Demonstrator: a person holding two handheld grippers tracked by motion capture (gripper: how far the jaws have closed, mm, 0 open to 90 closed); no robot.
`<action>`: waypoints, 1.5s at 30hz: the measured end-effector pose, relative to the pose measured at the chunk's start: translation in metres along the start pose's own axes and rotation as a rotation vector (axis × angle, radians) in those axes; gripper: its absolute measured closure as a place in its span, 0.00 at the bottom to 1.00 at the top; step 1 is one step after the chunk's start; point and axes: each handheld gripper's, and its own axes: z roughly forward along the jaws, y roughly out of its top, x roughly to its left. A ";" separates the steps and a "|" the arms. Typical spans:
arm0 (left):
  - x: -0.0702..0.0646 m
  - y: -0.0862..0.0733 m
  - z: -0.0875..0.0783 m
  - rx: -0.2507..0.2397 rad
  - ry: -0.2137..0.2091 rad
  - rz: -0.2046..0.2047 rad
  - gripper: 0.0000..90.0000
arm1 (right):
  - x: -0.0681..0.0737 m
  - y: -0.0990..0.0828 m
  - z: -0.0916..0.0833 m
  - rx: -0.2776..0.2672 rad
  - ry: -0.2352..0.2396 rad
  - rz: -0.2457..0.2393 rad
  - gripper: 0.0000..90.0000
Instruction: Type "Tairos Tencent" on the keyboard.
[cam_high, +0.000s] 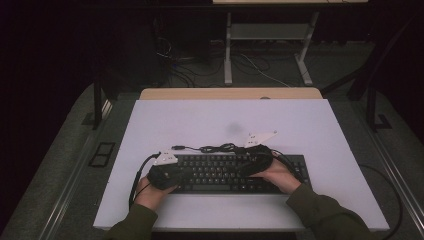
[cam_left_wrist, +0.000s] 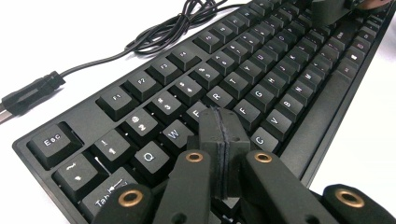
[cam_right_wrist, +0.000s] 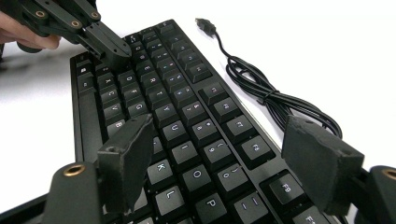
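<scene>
The left gripper (cam_left_wrist: 223, 122), jaws closed on nothing, is pressed to the keyboard (cam_left_wrist: 261, 88) keys; the right gripper (cam_right_wrist: 219, 154) is held wide open, empty; typing seems barely begun.

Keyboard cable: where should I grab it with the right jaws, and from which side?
Take the cable at its tied coil beside the function-key row, coming from above. There the loops bunch into a raised bundle clear of the keyboard, while the open right gripper is wide enough to straddle it.

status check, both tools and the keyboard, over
Left tool shut, tip over the keyboard near the E and D keys. Right tool open above the right-hand keys, holding nothing. Keyboard flat on table; cable coiled behind it, clear.
</scene>
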 end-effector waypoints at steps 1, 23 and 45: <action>0.000 0.000 0.000 0.000 -0.001 0.001 0.99 | 0.000 0.000 0.000 0.000 0.000 0.000 0.28; -0.011 0.003 -0.004 -0.023 -0.073 0.031 0.99 | 0.000 0.000 -0.001 -0.001 -0.004 0.003 0.27; -0.026 0.002 0.009 0.021 -0.159 0.074 0.99 | -0.002 0.000 -0.002 -0.019 -0.018 0.024 0.13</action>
